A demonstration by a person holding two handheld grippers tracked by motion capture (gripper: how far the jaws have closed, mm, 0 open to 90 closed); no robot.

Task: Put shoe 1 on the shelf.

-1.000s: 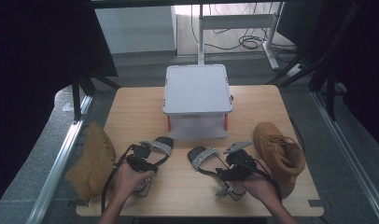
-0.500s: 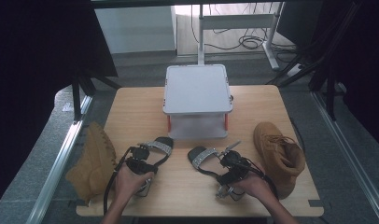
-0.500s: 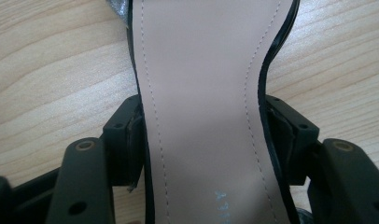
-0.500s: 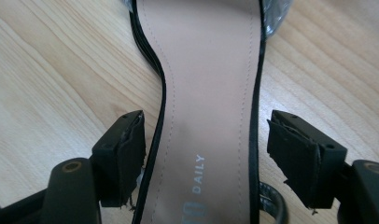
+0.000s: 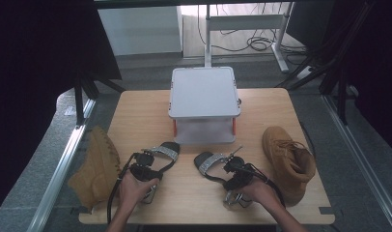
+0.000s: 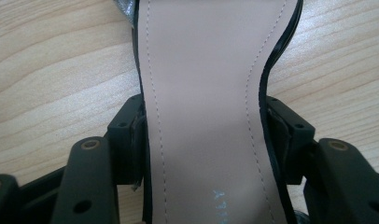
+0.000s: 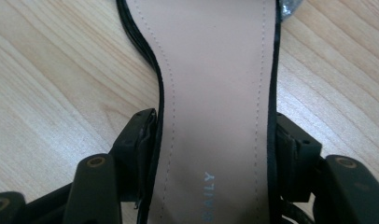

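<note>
Left gripper view looks straight down my black jaws, which pinch the narrow waist of a sandal (image 6: 206, 107) by its side edges, one pad on each. Its beige insole looks smooth and fairly stiff; I judge the shoe light, and the thin edges could slip. Faint blue letters near the bottom are unreadable. Right gripper view has the same hold on the second sandal (image 7: 215, 102), where blue print reads "AILY", the start cut off. High view places both sandals on the wooden table (image 5: 136, 116), near me, left gripper (image 5: 142, 170) and right gripper (image 5: 234, 175) on them. Beyond sits a white lidded box (image 5: 203, 92); tan boots (image 5: 98, 164) flank the table.
</note>
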